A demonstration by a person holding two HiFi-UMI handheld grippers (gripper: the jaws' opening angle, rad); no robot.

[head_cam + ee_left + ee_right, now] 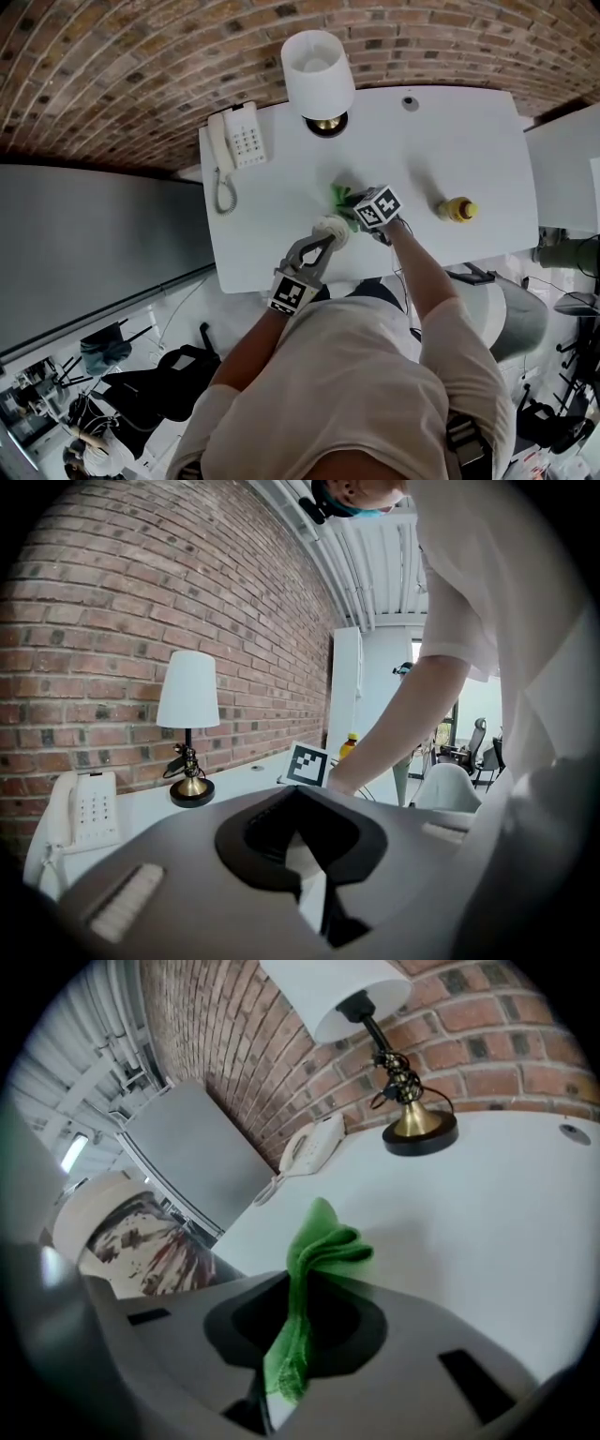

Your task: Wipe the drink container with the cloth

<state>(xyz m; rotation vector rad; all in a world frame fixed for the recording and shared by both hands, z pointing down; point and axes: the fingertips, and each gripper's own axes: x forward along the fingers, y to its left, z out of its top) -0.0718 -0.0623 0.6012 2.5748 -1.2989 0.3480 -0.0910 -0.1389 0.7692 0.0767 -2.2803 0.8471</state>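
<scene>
The drink cup (330,230), pale with a white lid and brown markings, is held over the near part of the white table (450,141). My left gripper (323,242) is shut on it from the near side. In the left gripper view only a pale sliver shows between the jaws of the left gripper (305,855). My right gripper (354,214) is shut on a green cloth (340,197) just right of the cup. In the right gripper view the cloth (319,1251) stands folded out of the right gripper (291,1335), with the cup (131,1232) close at the left.
A white-shaded lamp (319,75) stands at the table's far edge against the brick wall. A white telephone (239,141) lies at the far left corner. A yellow bottle (457,209) stands to the right. A grey chair (511,314) is near the table's front right.
</scene>
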